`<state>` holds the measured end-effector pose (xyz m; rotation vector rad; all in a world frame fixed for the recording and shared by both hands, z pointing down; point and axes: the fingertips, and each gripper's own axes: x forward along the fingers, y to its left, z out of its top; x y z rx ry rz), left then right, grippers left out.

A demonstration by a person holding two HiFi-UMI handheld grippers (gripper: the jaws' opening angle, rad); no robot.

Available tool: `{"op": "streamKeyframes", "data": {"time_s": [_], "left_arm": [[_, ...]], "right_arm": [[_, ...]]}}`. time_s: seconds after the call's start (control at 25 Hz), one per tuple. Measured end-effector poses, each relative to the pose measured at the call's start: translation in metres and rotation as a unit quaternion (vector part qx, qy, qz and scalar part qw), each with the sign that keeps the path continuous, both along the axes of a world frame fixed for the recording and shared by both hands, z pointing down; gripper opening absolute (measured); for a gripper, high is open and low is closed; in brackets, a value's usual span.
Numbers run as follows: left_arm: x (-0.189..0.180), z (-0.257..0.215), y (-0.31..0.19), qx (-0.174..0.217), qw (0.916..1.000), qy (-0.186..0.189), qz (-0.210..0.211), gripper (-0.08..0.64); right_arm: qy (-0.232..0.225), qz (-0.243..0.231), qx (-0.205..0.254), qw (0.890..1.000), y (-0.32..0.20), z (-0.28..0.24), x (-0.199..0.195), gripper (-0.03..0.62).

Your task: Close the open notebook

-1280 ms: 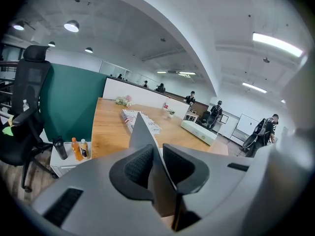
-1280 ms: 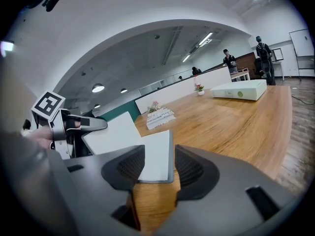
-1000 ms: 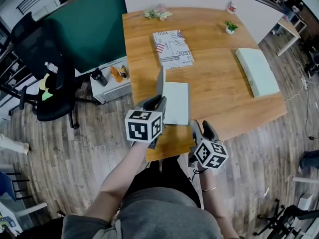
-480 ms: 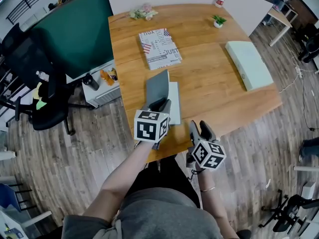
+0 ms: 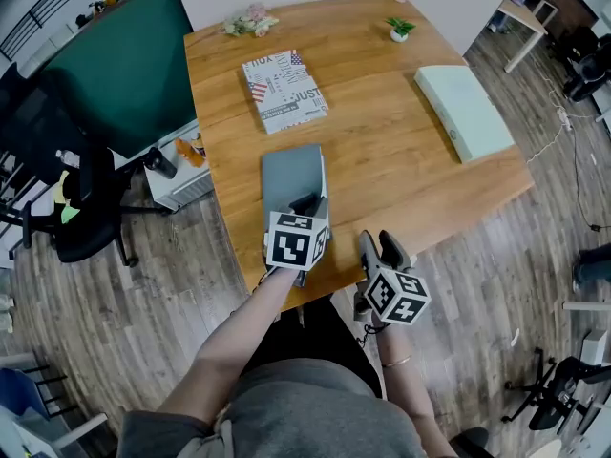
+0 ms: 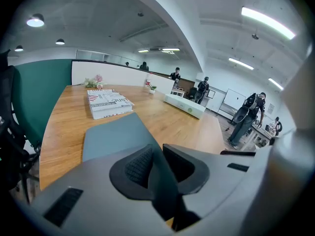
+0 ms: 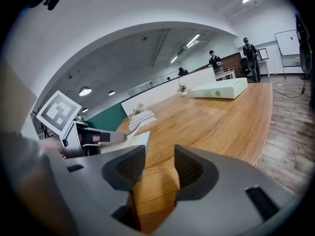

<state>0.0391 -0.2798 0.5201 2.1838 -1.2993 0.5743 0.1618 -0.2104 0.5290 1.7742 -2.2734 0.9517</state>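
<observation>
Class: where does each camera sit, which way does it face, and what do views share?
Head view: on the head, steeply down at table, notebook, left gripper, right gripper, forearms.
Left gripper view: along its jaws, shut on the notebook.
Right gripper view: along its open jaws over the table; left gripper shows.
All share the notebook.

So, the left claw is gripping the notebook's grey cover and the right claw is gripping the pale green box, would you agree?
No. The right claw grips nothing: the right gripper view shows its jaws open at the table edge, far from the pale green box. The left claw does grip the notebook's grey cover.
</observation>
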Motion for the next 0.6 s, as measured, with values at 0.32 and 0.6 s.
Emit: {"op": "streamKeyframes", "data": {"time_s": [0.32,0.6], "left_arm": [[0.013,0.034,0.003,-0.028,0.9981,-0.051,0.020,0.078],[0.016,0.040,0.001,-0.026,0.9966,-0.073,0.028,0.081]], "right_arm": [[-0.001,0.013,-0.008,1.000,-0.002,0.006,0.019,0.184],[-0.003,0.018,-0.013,1.000,-0.002,0.009,0.023,0.183]]}}
